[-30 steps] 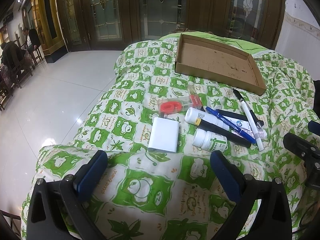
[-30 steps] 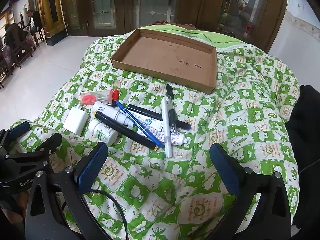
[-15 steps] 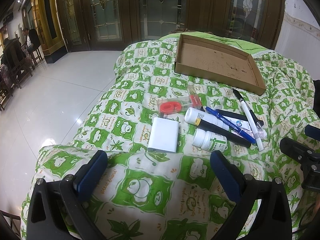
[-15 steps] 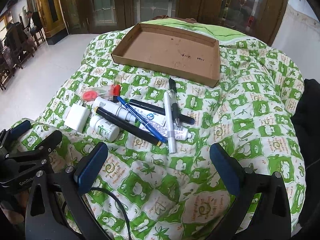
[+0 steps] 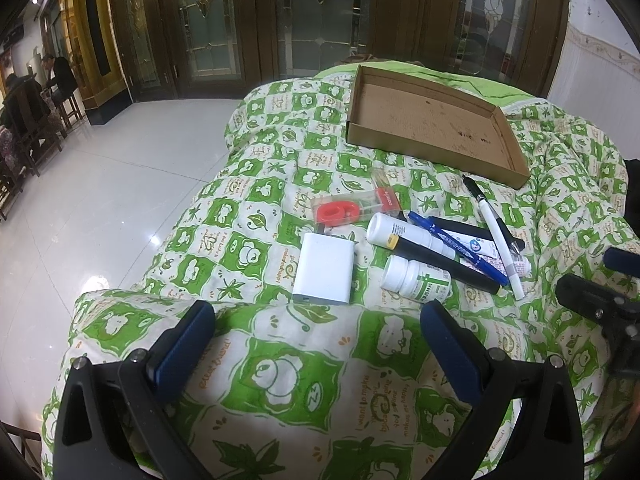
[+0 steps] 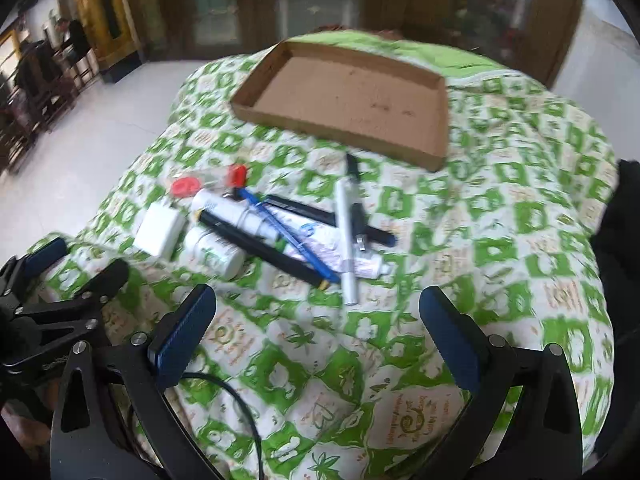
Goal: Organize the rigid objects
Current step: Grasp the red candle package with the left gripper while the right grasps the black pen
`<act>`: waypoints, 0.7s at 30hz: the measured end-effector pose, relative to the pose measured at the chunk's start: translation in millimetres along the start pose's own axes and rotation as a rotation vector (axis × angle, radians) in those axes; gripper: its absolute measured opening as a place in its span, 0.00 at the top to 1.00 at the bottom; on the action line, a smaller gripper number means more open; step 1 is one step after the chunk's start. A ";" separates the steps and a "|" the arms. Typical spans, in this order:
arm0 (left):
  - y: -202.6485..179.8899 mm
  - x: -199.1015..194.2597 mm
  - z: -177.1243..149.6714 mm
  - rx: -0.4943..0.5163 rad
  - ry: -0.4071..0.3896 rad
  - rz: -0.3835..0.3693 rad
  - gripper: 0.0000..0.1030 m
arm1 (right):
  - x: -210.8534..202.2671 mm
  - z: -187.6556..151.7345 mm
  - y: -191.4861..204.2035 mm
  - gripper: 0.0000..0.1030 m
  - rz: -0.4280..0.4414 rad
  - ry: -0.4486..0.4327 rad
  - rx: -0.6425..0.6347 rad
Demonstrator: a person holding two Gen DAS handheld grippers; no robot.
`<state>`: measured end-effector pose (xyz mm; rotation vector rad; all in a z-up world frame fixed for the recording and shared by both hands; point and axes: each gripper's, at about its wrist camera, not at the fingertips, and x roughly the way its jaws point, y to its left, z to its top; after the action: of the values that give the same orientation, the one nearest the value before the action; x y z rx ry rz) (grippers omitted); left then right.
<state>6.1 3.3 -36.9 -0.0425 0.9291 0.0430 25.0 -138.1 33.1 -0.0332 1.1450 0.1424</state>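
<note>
Both grippers, left gripper (image 5: 318,332) and right gripper (image 6: 318,320), are being held with fingers spread and empty over a green-checked quilt (image 5: 280,380), where pens, bottles and a white charger (image 5: 325,267) are lying clustered (cardboard tray (image 5: 424,148) just beyond them).

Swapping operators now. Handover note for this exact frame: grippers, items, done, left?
Left gripper: jaws open, holding nothing, hovering over the green patterned quilt.
Right gripper: jaws open, holding nothing; its view is motion-blurred.
Shallow brown cardboard tray: nothing in it, at the far end of the quilt.
Items piled in front of the tray: white rectangular charger block, white pill bottle with green label, red-and-clear plastic case, blue pen, white marker, other pens and tubes.
Done: nothing placed.
Left: everything.
</note>
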 end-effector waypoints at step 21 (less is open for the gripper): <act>-36.7 66.6 98.1 0.517 0.118 0.001 0.03 | 55.5 62.8 -78.4 0.09 0.204 0.174 0.137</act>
<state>126.3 -26.7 -31.0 0.4388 1.0343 -0.2008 114.5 -204.2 5.0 0.1965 1.3289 0.2449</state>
